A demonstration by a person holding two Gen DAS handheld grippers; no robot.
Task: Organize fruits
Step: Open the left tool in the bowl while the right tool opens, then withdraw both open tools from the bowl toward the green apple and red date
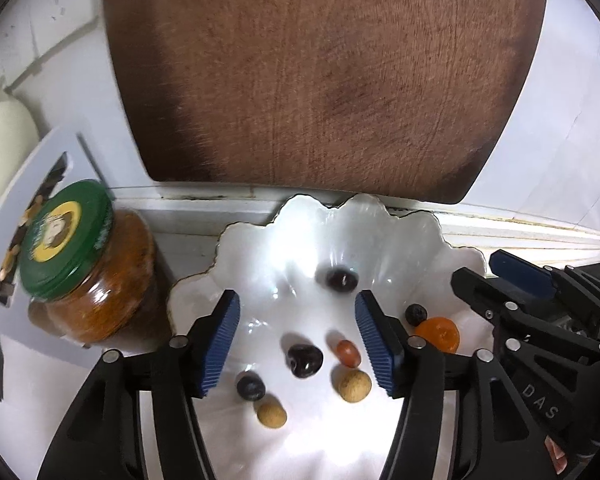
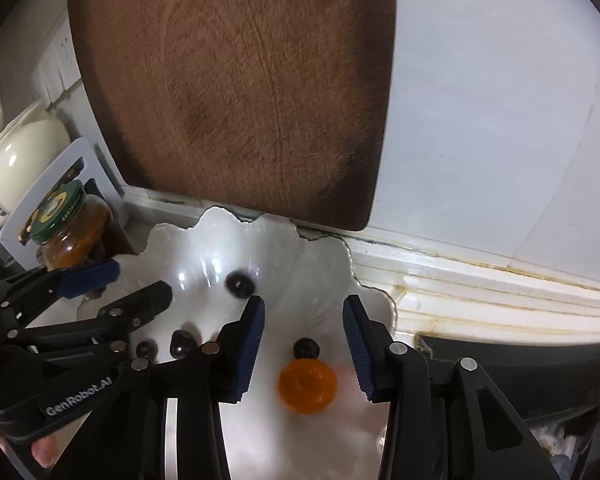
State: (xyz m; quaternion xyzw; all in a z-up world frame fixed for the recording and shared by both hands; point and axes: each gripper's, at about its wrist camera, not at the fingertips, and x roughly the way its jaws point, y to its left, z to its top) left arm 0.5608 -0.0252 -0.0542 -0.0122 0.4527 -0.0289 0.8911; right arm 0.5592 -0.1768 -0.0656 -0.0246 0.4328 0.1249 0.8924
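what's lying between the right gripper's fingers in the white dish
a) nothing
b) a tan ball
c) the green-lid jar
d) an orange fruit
d: in the right wrist view the orange fruit lies in the white dish between the open fingers of the right gripper, untouched by either pad.

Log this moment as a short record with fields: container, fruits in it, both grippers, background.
container: white scalloped bowl, on the counter against the wall
fruits in bowl: orange fruit, two blueberries, three dark cherries, a reddish berry, two tan round fruits
left gripper: jaws open above the bowl, holding nothing
right gripper: jaws open either side of the orange fruit and a blueberry, not pressing them
background: wooden cutting board leaning on the wall; jar with green lid left of the bowl
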